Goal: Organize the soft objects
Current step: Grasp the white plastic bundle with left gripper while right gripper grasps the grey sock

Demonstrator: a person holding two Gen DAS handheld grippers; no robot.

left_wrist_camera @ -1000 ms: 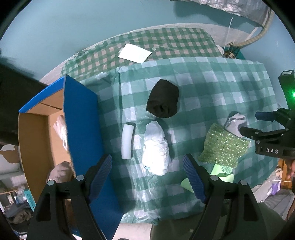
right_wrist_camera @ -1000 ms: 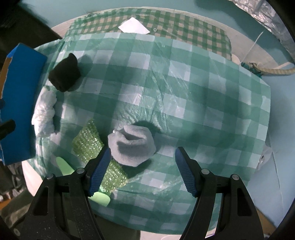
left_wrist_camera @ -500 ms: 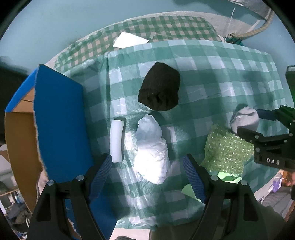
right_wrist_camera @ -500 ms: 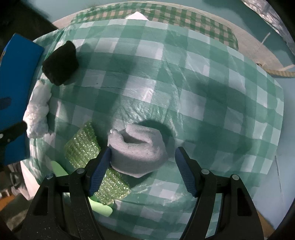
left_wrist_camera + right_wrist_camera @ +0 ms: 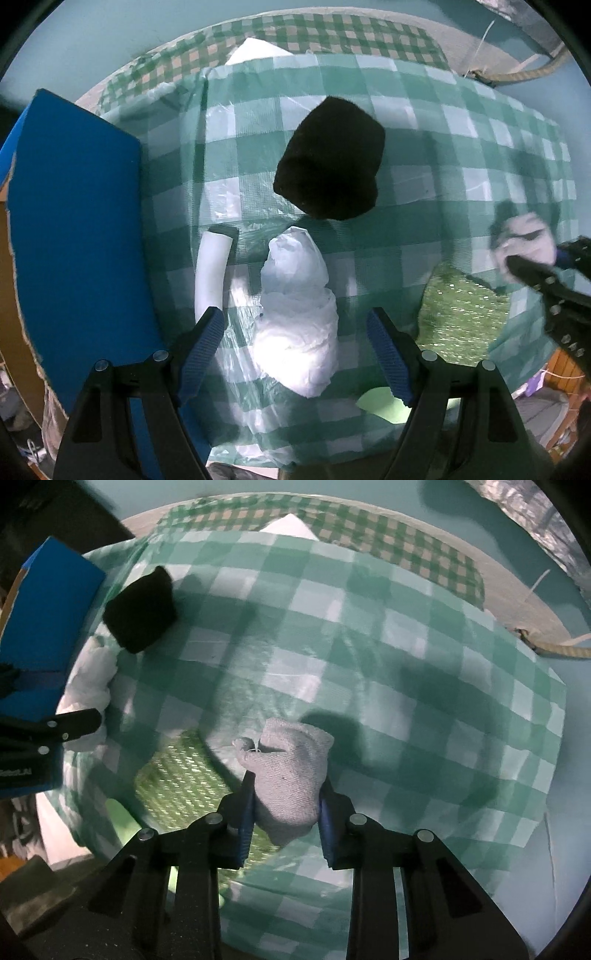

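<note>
A grey knitted sock bundle sits pinched between the two blue-padded fingers of the right gripper, which are clenched against its sides; the bundle's lower half is squeezed narrow while its upper part bulges out above the finger tips, over the green and white checked tablecloth. Just to its left, partly under it, lies a green bubble-wrap pouch. From the left wrist view, the left gripper has its fingers spread wide apart, grasping nothing, and between them rests a crumpled white plastic bag on the cloth. Just left of the bag lies a white foam tube, lengthwise, with its near end by the left finger. Beyond the bag, almost touching its far tip, sits a black fabric bundle. At the left edge of the table stands a cardboard box with a blue flap leaning over the cloth. Near the far edge of the table a white sheet of paper lies on a second, smaller-checked cloth.
</note>
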